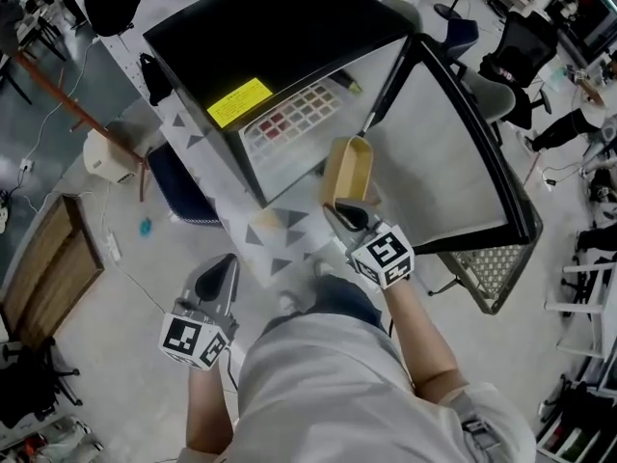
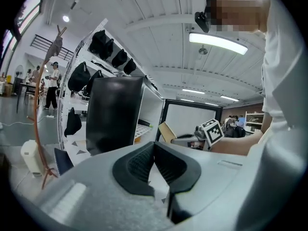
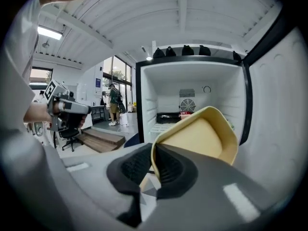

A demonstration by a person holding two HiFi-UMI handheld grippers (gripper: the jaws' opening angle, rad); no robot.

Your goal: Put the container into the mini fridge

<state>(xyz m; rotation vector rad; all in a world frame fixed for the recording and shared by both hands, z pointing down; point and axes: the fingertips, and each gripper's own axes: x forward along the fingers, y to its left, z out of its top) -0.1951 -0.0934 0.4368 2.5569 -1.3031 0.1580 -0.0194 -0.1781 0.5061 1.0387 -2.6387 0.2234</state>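
Before fridge (image 3: 192,78); ribbed fingers (image 3: 131,170) pinch smooth beige container (image 3: 202,138)

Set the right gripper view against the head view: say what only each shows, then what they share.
Right gripper view only: the fridge interior with a fan on its back wall, and the right gripper jaws clamped on the container rim. Head view only: the yellow sticker on the fridge's top, and the right gripper's marker cube. Both: container, open door, left gripper.
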